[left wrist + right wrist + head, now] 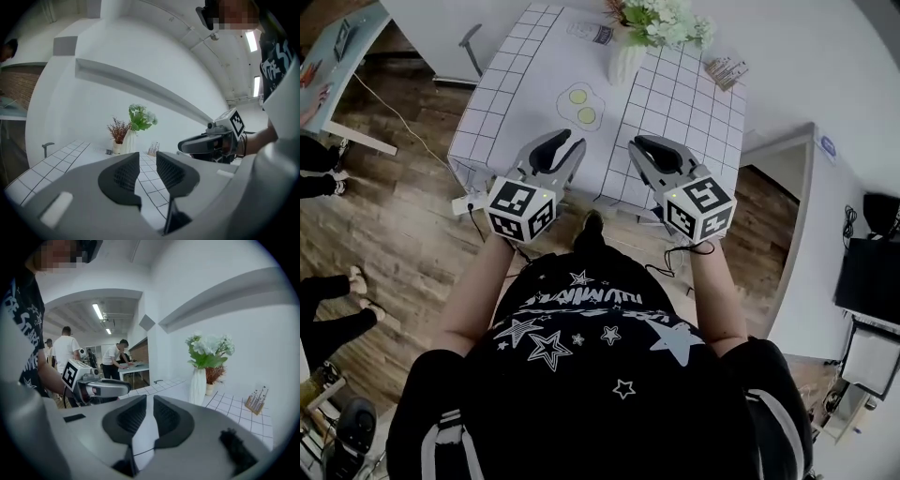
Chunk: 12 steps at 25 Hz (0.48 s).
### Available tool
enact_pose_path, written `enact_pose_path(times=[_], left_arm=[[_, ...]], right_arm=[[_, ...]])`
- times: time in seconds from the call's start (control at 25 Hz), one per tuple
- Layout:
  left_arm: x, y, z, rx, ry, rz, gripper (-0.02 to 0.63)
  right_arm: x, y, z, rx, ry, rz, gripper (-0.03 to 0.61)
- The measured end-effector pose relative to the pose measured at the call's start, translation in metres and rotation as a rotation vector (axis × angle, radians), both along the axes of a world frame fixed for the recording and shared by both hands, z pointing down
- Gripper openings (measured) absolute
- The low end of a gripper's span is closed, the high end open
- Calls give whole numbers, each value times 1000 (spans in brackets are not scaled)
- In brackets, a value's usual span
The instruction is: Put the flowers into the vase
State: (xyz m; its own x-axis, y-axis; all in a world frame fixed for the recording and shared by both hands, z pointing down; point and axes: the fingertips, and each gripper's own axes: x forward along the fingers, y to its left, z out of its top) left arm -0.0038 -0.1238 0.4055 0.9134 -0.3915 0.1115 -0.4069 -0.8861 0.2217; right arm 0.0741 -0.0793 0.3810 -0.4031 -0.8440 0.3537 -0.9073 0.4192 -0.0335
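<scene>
Nearest: both units sit level in front of the person's chest, just over the near edge of the bench (520, 103), side by side and not touching.
Left hand-held gripper (147, 161): jaws a narrow slit apart, nothing between them, only bench grid showing through the gap.
Right hand-held gripper (149, 404): same story, small gap, empty.
Each one shows up in the other's camera, marker cube facing back toward the person.
Mid bench: two eggs (581, 105), flat fried-egg shapes, lying on the white grid top, clear of both units.
Far side of the bench: white vase (625, 61) standing upright, well apart from the jaws.
Flowers (661, 21) stand in the vase, white blooms with green leaves spreading above the neck.
Pot (117, 146) with reddish dry sprigs sits just beside the vase.
Small rack (255, 401) of thin sticks near the far right corner.
Beyond that, white wall.
</scene>
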Motion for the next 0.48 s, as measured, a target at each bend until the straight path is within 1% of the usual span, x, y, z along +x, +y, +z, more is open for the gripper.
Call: enact_pose_path(times=[0.08, 0.16, 0.24, 0.36, 0.48], left_arm=[[-17, 11, 2, -3, -4, -19, 72], [-31, 25, 3, -1, -4, -24, 37], [-43, 41, 4, -6, 2, -14, 25], [-51, 61, 7, -20, 3, 10, 11], [-51, 75, 13, -45, -7, 55, 9]], right_arm=[[-13, 16, 3, -4, 0, 10, 52], [-23, 32, 4, -2, -14, 40, 52], [-31, 48, 1, 27, -10, 87, 52], [-31, 68, -7, 84, 44, 174, 48], [-34, 85, -6, 71, 21, 228, 46]])
